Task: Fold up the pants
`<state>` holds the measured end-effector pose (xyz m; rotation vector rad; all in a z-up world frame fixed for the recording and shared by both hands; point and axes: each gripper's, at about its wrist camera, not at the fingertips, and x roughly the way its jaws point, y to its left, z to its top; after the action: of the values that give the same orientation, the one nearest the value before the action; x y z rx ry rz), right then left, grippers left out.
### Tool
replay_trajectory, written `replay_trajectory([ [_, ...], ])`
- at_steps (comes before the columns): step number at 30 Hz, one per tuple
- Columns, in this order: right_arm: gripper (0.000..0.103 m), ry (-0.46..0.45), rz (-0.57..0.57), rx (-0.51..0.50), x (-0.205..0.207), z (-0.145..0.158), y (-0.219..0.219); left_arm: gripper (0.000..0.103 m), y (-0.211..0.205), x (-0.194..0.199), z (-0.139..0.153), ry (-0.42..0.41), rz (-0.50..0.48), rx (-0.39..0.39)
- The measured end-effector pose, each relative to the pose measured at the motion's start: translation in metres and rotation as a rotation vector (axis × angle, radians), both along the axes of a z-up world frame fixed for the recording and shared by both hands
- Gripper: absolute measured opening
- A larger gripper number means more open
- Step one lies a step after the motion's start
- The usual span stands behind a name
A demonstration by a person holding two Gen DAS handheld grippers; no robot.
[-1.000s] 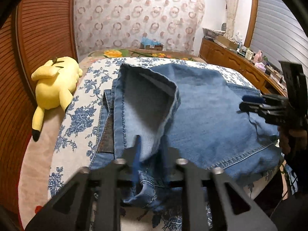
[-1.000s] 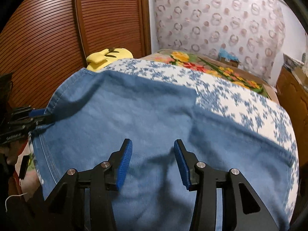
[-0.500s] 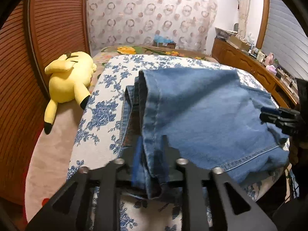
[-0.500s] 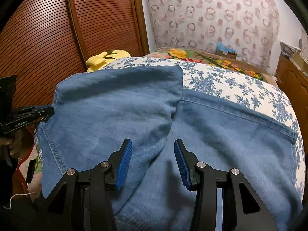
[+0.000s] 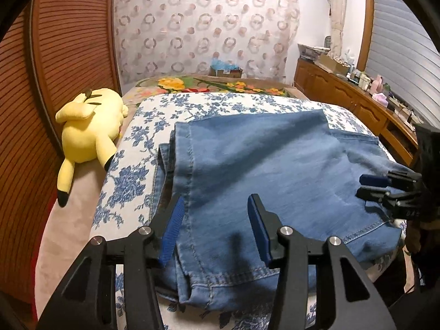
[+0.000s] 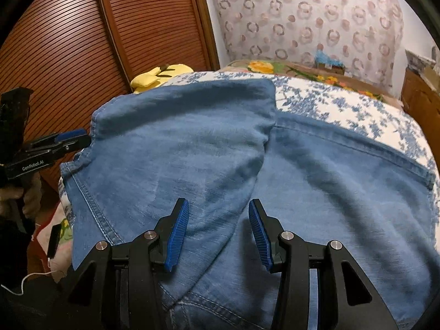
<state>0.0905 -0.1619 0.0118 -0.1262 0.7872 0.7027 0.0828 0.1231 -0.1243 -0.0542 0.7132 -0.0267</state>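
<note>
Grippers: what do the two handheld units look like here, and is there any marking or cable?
Both the left gripper and right gripper are black angular frames with silver pivot bolts and ribbed blue fingers. The left unit's side reads "GenRobot.AI". A thin white cord trails below it.

A bed (image 5: 154, 126) with a blue-flowered cover fills the room's middle. Brown slatted doors (image 6: 82, 41) stand at nine o'clock, a ring-patterned curtain (image 5: 203, 27) at twelve, a cluttered wooden sideboard (image 5: 343, 93) and grey shutter (image 5: 398, 49) at two.

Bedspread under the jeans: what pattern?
White bedspread with blue flowers, clearest in the left wrist view.
</note>
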Motion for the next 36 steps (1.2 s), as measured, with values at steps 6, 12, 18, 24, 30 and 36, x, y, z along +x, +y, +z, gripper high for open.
replay_trajectory([
  [6, 0.047, 0.02, 0.005, -0.027, -0.006, -0.013, -0.001, 0.049, 0.003, 0.014, 0.006, -0.013, 0.014, 0.014],
  [12, 0.047, 0.005, 0.012, -0.032, -0.007, -0.012, -0.006, 0.049, 0.014, 0.033, 0.01, -0.011, 0.022, 0.028],
  [18, 0.047, -0.037, -0.024, -0.022, 0.005, -0.003, -0.014, 0.049, 0.026, 0.065, 0.008, 0.024, 0.009, 0.035],
  [24, 0.047, -0.04, -0.061, -0.02, 0.01, -0.012, -0.018, 0.049, 0.033, 0.097, -0.018, 0.134, -0.012, 0.02],
  [30, 0.047, -0.017, -0.073, -0.004, 0.015, -0.016, -0.025, 0.009, 0.036, 0.099, -0.017, 0.134, -0.039, -0.035],
  [36, 0.047, -0.023, -0.075, 0.024, 0.016, -0.019, -0.029, 0.005, 0.046, 0.091, 0.011, 0.012, 0.042, 0.012],
])
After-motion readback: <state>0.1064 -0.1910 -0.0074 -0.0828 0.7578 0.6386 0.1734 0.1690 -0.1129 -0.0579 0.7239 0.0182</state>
